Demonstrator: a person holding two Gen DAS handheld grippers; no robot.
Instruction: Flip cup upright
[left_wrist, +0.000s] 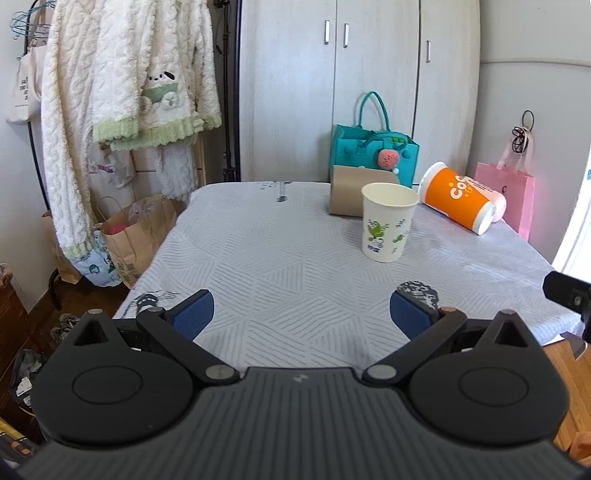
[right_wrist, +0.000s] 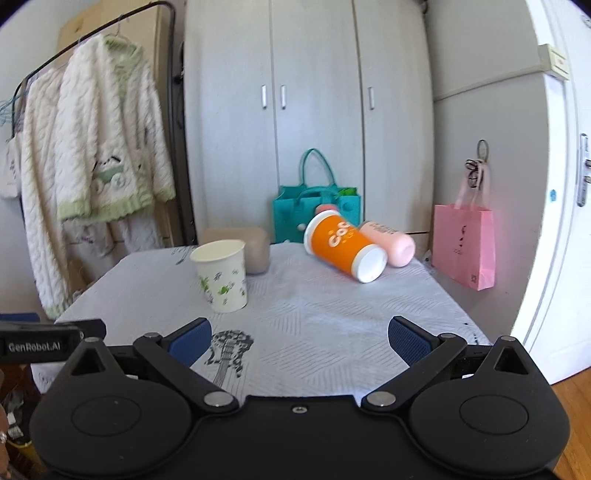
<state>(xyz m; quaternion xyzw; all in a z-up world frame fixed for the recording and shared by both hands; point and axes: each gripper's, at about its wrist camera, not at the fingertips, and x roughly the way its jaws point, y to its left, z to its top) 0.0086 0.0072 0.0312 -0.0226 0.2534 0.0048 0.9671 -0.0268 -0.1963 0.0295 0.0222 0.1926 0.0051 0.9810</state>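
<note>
A white paper cup with green leaf prints (left_wrist: 388, 221) stands upright, mouth up, on the grey patterned tablecloth (left_wrist: 280, 258); it also shows in the right wrist view (right_wrist: 222, 275). An orange cup (left_wrist: 456, 197) lies on its side at the back right, also visible in the right wrist view (right_wrist: 345, 247), with a pink cup (right_wrist: 391, 246) lying against it. My left gripper (left_wrist: 301, 314) is open and empty near the table's front edge. My right gripper (right_wrist: 300, 341) is open and empty, well short of the cups.
A brown box (left_wrist: 354, 194) and a teal felt bag (left_wrist: 375, 155) stand at the back of the table. A pink paper bag (right_wrist: 463, 245) hangs at the right. White robes on a rack (left_wrist: 122, 110) and paper bags (left_wrist: 136, 236) stand left of the table.
</note>
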